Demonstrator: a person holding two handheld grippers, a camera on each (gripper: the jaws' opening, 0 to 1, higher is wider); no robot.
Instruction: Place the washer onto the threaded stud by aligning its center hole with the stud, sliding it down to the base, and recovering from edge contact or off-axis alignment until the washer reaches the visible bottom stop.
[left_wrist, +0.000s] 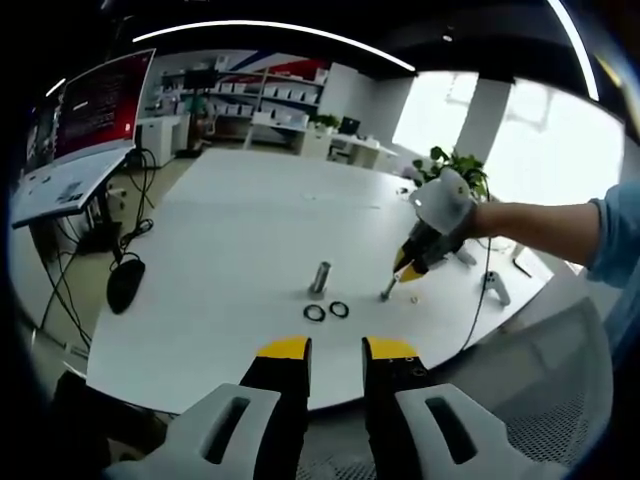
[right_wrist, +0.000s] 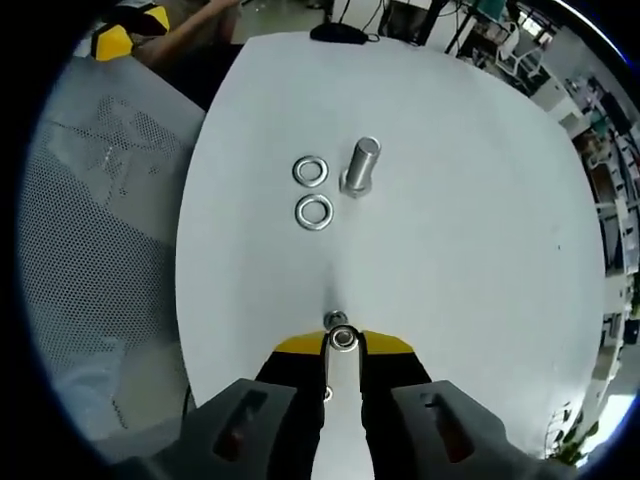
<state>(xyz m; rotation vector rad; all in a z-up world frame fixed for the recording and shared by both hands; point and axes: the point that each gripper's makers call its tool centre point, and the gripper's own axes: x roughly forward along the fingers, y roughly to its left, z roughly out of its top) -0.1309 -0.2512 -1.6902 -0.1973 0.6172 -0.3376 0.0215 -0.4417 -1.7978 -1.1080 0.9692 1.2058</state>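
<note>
The right hand-held gripper pinches a small silver washer just above a short threaded stud to align its hole, while the left hand-held gripper waits narrowly open, clear of 2 spare washers on the white tabletop.

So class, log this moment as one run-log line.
right gripper: shut on small stud | left gripper: open, held back | two washers: loose on table beside large stud
</note>
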